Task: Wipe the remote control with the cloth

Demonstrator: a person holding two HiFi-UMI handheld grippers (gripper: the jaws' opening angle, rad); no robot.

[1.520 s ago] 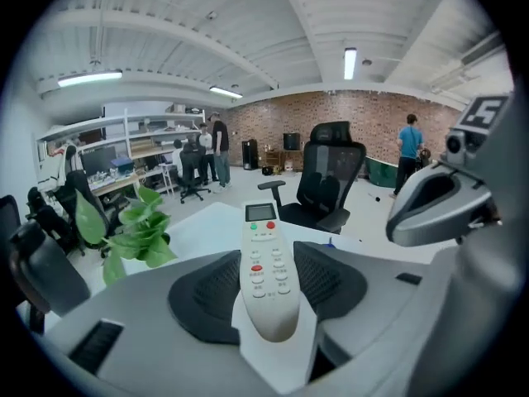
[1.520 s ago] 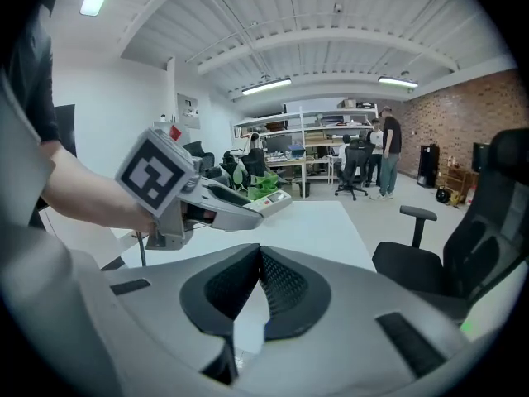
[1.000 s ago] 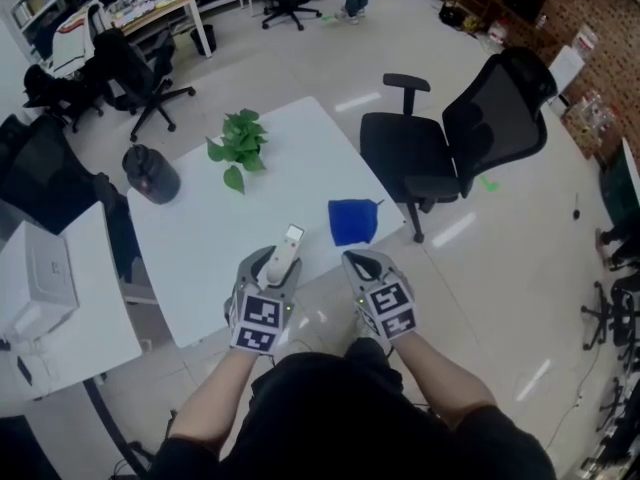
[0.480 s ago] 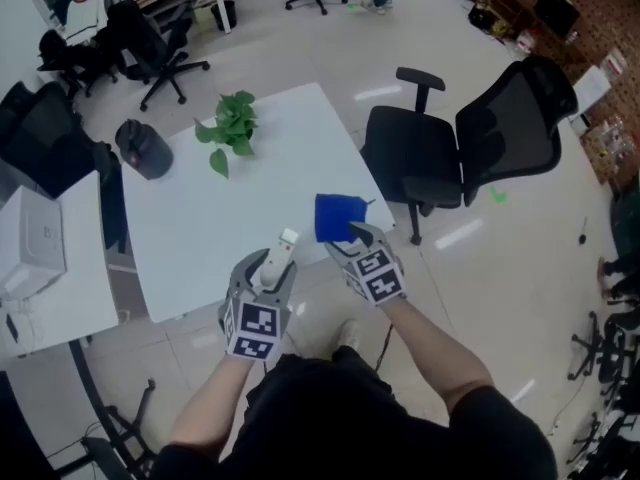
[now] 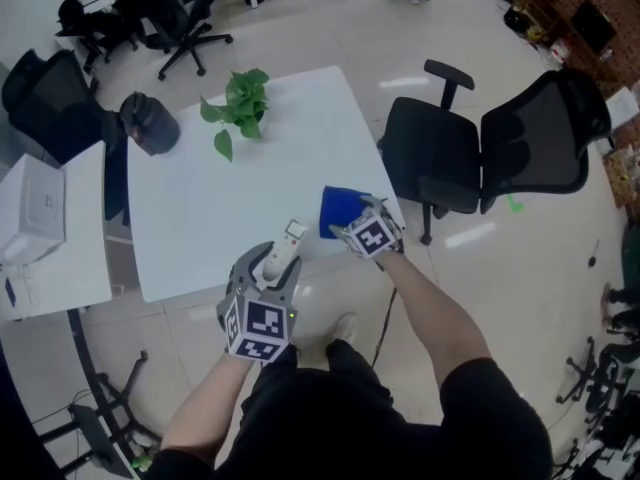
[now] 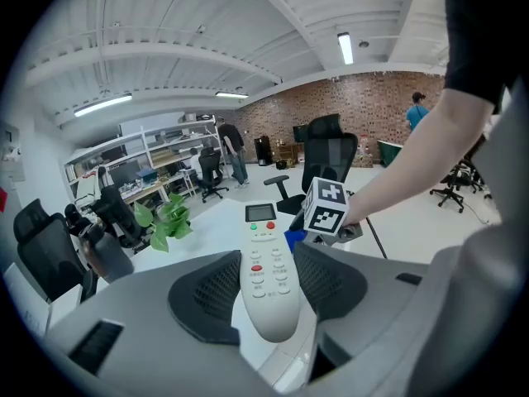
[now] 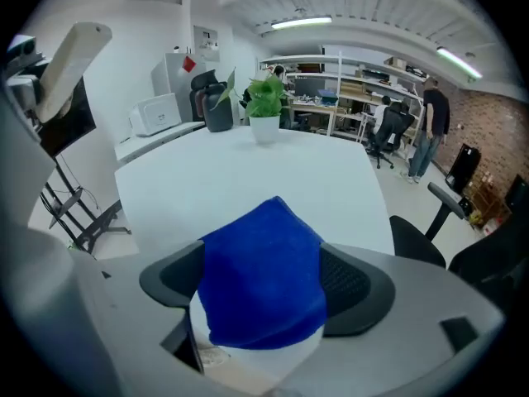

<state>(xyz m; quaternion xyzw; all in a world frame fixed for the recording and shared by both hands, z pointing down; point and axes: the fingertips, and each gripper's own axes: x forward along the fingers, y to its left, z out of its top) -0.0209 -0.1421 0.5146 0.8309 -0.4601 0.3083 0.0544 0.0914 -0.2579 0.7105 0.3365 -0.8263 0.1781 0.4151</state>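
Observation:
My left gripper (image 5: 272,264) is shut on a white remote control (image 5: 290,236) and holds it in the air over the table's near edge. In the left gripper view the remote (image 6: 266,279) lies lengthwise between the pads, buttons up. A blue cloth (image 5: 338,211) lies on the white table (image 5: 200,218) at its near right corner. My right gripper (image 5: 362,213) is down over it. Its jaws have just been opening and stand wide, one on each side of the cloth (image 7: 260,284), not pressing on it.
A potted plant (image 5: 238,108) and a dark round object (image 5: 148,123) stand at the table's far side. A black office chair (image 5: 500,158) sits just right of the table. A second white table with a printer (image 5: 35,213) is at the left.
My right gripper went from near my body forward and down to the blue cloth, and its jaws opened. The left gripper with the remote shifted only a little.

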